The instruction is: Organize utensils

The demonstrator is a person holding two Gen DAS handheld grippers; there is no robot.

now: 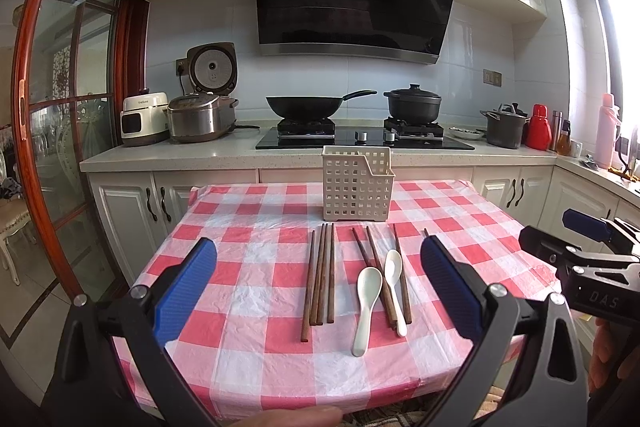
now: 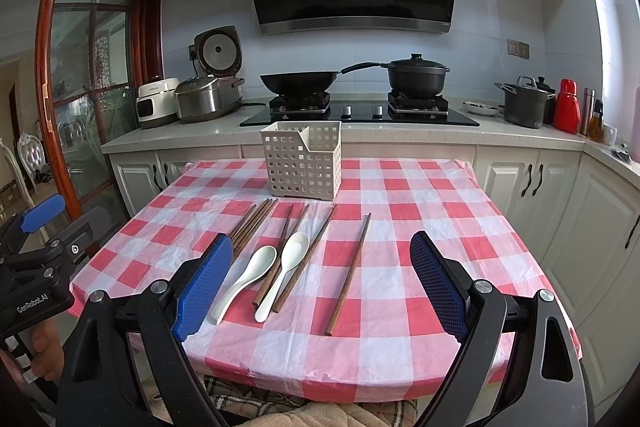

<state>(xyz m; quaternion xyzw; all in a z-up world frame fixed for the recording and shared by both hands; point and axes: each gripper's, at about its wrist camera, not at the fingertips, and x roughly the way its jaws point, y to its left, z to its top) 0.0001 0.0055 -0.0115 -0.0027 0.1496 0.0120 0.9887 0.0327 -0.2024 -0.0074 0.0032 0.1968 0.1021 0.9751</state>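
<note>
From my seat I see a table under a red-and-white checked cloth, with the kitchen counter behind it carrying a rice cooker, a black wok and a lidded black pot on the hob; none of that lies between my tools and the utensils. At the far middle of the table stands a white perforated basket, upright, its interior hidden from both cameras, so I cannot tell what it holds. Just in front of it lie the brown chopsticks: a tight bundle of four on the left, a looser group to the right, and one lone stick further right, all with long axes running roughly from the near edge toward the basket. Two white spoons rest across the looser group, bowls toward the basket, handles toward me. My left gripper hangs above the near edge, jaws spread wide and holding nothing; my right gripper is likewise spread and empty.
</note>
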